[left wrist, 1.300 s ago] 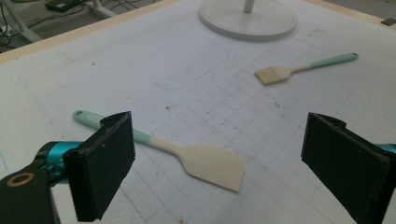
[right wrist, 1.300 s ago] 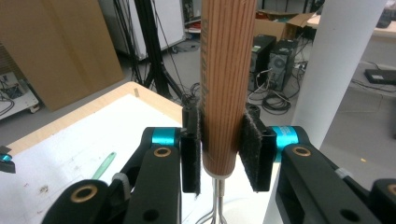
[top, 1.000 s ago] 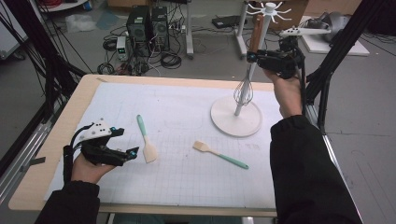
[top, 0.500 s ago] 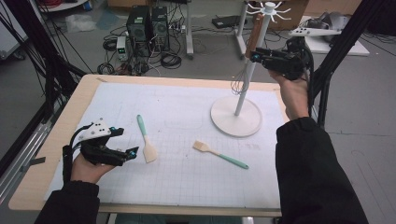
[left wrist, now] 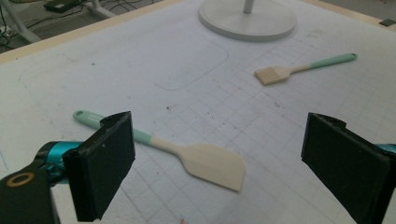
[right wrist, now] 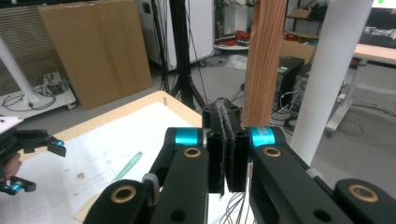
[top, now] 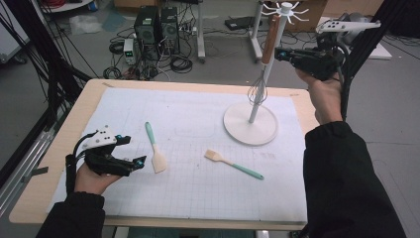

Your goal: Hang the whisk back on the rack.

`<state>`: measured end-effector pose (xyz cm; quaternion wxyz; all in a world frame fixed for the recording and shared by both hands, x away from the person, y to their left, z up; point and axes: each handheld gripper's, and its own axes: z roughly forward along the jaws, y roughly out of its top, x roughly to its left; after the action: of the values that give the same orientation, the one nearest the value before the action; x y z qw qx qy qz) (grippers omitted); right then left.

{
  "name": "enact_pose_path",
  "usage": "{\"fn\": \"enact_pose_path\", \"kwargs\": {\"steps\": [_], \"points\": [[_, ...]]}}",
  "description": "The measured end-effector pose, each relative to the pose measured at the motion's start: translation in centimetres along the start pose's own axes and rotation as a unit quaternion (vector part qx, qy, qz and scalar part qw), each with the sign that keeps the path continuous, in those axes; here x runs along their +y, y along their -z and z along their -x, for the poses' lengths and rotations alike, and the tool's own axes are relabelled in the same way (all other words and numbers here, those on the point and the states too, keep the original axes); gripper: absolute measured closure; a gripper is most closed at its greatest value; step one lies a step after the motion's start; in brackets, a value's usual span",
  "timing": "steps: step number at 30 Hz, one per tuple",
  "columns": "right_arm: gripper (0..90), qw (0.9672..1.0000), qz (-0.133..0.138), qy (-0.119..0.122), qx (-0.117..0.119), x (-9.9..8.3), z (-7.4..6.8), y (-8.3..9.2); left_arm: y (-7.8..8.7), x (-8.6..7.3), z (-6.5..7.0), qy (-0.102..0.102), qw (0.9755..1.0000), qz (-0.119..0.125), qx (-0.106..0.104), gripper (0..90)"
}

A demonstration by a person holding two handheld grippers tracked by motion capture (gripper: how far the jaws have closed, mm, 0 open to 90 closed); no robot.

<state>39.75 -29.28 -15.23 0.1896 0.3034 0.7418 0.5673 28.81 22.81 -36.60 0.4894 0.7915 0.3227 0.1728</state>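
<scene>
A whisk with a wooden handle (top: 269, 42) and wire head (top: 257, 91) hangs against the white stand's pole (top: 267, 67). My right gripper (top: 278, 53) is raised beside that handle. Its jaws have just been closing and now stand shut with nothing between them. In the right gripper view the pads (right wrist: 227, 140) meet in front of the handle (right wrist: 264, 60) and the pole (right wrist: 331, 70). My left gripper (top: 132, 151) rests open near the table's front left. A cream spatula (left wrist: 205, 161) with a teal handle lies on the mat just ahead of its jaws.
A pastry brush (top: 233, 163) with a teal handle lies mid-mat, below the stand's round base (top: 250, 131). The white grid mat (top: 188, 124) covers most of the wooden table. Computers, cables and cardboard stand on the floor beyond the far edge.
My right hand has risen a little beside the whisk handle. The whisk stays hanging on the stand. The left hand, spatula and brush have not moved.
</scene>
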Motion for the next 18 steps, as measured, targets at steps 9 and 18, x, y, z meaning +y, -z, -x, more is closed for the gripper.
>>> {"fn": "enact_pose_path", "kwargs": {"steps": [9, 18], "points": [[89.0, 1.0000, 0.005, -0.001, 0.001, 1.2, 0.1, 1.3, 0.0, 0.0, 0.1, 0.001, 1.0000, 0.000, -0.001, 10.1], [89.1, 1.0000, 0.000, 0.004, 0.007, 1.4, 0.2, 1.4, 0.0, 0.1, 0.1, -0.001, 1.0000, -0.002, -0.001, 10.2]]}}
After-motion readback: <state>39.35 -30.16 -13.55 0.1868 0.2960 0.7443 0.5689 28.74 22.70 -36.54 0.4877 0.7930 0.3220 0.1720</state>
